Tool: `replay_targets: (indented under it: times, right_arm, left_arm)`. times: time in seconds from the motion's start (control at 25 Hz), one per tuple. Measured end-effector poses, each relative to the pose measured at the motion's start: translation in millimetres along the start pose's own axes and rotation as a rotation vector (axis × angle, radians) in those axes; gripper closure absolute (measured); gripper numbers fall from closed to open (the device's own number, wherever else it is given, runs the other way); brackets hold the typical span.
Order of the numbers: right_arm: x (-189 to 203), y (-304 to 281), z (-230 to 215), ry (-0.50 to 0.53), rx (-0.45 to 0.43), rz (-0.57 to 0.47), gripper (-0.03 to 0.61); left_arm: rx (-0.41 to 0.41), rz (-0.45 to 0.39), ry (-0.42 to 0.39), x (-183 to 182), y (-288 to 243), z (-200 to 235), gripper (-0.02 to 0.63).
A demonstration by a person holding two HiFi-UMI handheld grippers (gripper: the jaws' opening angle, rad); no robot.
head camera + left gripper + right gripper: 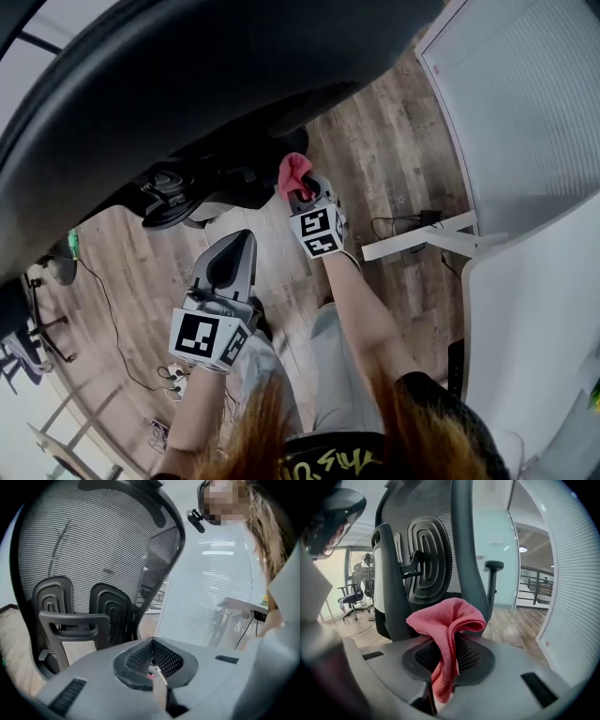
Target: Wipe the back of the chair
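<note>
Hair and a black shirt [375, 450] fill the bottom of the head view. The shirt's yellow lettering is cut off and cannot be read. Above them the left gripper [242, 240] points up and away. Its cube shows black-and-white square markers and no words. The right gripper [302, 190] is further out and holds a pink cloth [294, 170] up against the underside of the dark chair [187, 84], which arches across the top of the view. A wooden floor [394, 159] lies below, with a white ribbed screen [525, 112] at the right.

In the left gripper view, the left gripper [152, 645] has its jaws pressed together with nothing between them. Beyond it the chair [93, 541] stands upright, with its mesh back running top to bottom and two black ribbed pads low on it.

In the right gripper view, the right gripper [443, 657] has its jaws clamped on the cloth [447, 620]. The cloth stands up from the jaws and folds over to the right, and one end hangs down between them. The chair [461, 550] rises just behind, showing its rear side, with an armrest [493, 566] to the right. No label is legible.
</note>
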State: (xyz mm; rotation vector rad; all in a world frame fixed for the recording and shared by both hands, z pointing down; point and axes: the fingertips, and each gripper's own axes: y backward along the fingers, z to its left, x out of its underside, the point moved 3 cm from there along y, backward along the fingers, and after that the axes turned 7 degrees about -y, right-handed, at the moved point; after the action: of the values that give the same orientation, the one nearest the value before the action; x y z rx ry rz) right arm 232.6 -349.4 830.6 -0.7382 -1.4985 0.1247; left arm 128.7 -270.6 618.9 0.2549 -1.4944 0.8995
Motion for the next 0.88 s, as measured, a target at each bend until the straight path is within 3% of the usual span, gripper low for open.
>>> replay_targets:
  times: [0.36,0.56,0.88]
  right_arm:
    - [23,-13,64,0.133,-0.150,0.101,0.517]
    - [21,-3,73,0.058,-0.161,0.109,0.517]
    - [-36,79,92,0.048,-0.153,-0.036,0.517]
  left_arm:
    - [-0.094,-0.001,0.015,10,32,30,0.620]
    - [-0.109,-0.017,0.022,9,48,28,0.620]
    - [-0.115,-0.067,0.039,-16,75,13,0.620]
